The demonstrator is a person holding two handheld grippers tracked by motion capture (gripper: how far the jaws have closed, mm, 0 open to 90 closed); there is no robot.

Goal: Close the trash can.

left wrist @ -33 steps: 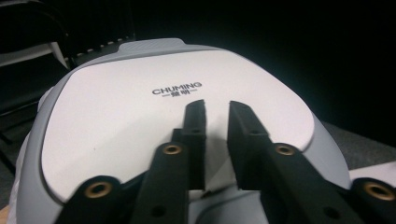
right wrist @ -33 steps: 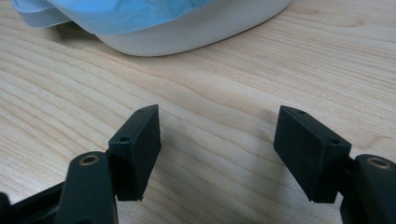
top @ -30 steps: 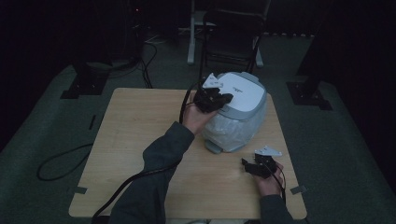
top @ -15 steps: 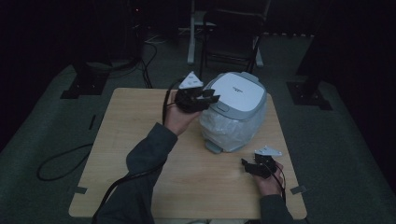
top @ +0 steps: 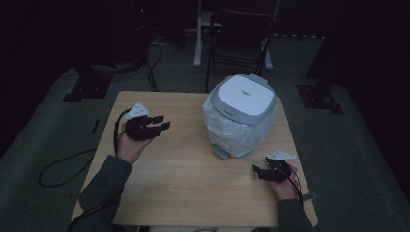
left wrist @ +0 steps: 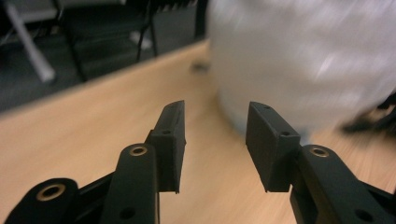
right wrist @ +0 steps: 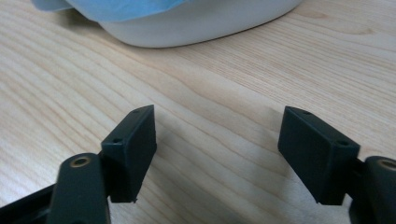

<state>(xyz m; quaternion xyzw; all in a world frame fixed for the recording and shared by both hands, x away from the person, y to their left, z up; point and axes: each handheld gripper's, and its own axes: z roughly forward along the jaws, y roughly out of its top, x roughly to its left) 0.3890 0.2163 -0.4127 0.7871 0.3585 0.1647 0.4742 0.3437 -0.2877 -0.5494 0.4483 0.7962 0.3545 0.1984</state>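
A white rice cooker with a grey-rimmed lid and clear plastic wrap around its body stands on the wooden table, right of centre. My left gripper hovers over the table's left side, well apart from the cooker, pointing right. Its jaws have just been opening and nothing is between them; the cooker is a blur ahead. My right gripper rests near the front right corner, just in front of the cooker's base. Its jaws have opened a little wider over bare wood.
A dark chair stands behind the table. A black cable loops on the floor at the left. Black stand bases sit at both back corners. Bare wood lies between the two grippers.
My left gripper has left the top of the cooker, swung left and down over the table's left side, and its jaws have opened. The right hand has stayed put.
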